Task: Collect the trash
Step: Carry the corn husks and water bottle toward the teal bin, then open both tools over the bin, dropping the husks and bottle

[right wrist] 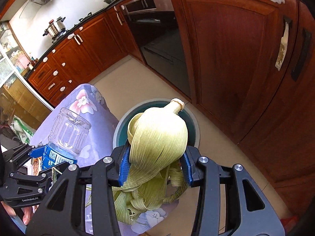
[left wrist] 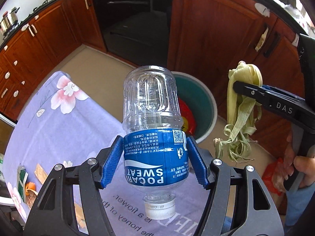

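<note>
L gripper point(left wrist: 155, 157) clamped on plastic bottle point(left wrist: 151, 129), blue pads point(left wrist: 113, 163) pressing the blue label both sides. Bottle is inverted w/ white cap point(left wrist: 160, 208) toward cam, clear base pointing away, empty as far as visible. Held above edge of floral tablecloth point(left wrist: 59, 122).

R gripper point(right wrist: 155, 165) closed on corn husk point(right wrist: 157, 143); stem end up, loose strips hang below the jaws. In L view the husk point(left wrist: 242, 106) hangs right of the bottle, apart from it.

Trash bin point(left wrist: 198, 106), teal inside w/ pale rim, sits on floor beside table, below and beyond both items; red/yellow wrapper point(left wrist: 187, 116) already in it. In R view the bin point(right wrist: 194, 129) is mostly hidden behind the husk.

More scraps on cloth at L view lower left: orange peel point(left wrist: 30, 186), small carton point(left wrist: 21, 179).
</note>
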Demonstrator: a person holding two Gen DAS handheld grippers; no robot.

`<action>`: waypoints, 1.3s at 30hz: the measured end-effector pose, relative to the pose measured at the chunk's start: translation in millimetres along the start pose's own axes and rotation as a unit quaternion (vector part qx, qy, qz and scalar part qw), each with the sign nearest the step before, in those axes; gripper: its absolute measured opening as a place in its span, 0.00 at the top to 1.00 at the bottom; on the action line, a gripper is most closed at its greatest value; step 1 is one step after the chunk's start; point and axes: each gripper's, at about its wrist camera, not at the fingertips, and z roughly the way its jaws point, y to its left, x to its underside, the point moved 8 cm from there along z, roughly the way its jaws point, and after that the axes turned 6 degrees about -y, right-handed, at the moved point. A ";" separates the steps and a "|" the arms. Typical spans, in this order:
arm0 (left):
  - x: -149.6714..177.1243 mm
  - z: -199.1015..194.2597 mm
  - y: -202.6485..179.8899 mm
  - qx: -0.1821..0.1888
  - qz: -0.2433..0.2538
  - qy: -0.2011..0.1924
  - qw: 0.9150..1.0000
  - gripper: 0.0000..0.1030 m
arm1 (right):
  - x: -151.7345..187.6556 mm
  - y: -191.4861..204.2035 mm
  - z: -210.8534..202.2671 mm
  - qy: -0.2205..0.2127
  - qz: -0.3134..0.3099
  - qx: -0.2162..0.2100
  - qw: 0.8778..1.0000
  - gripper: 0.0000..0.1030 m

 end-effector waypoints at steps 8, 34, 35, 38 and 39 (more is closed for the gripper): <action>-17.6 61.2 -14.6 0.017 0.002 0.035 0.999 0.35 | -3.4 -15.5 45.0 0.032 -0.020 0.038 0.999 0.60; -7.6 92.1 -29.7 0.003 0.002 0.066 0.998 0.20 | 7.2 -16.7 110.3 0.102 -0.007 0.032 0.994 0.19; -7.7 89.3 -29.4 0.001 0.003 0.063 0.998 0.19 | 7.3 -15.3 109.3 0.102 -0.004 0.030 0.994 0.18; -8.7 78.7 -23.6 -0.002 0.000 0.056 0.998 0.14 | 9.3 -12.7 104.2 0.109 0.004 0.027 0.994 0.17; -8.1 75.3 -22.5 -0.002 -0.004 0.053 0.999 0.11 | 10.1 -11.9 102.4 0.111 0.007 0.026 0.993 0.15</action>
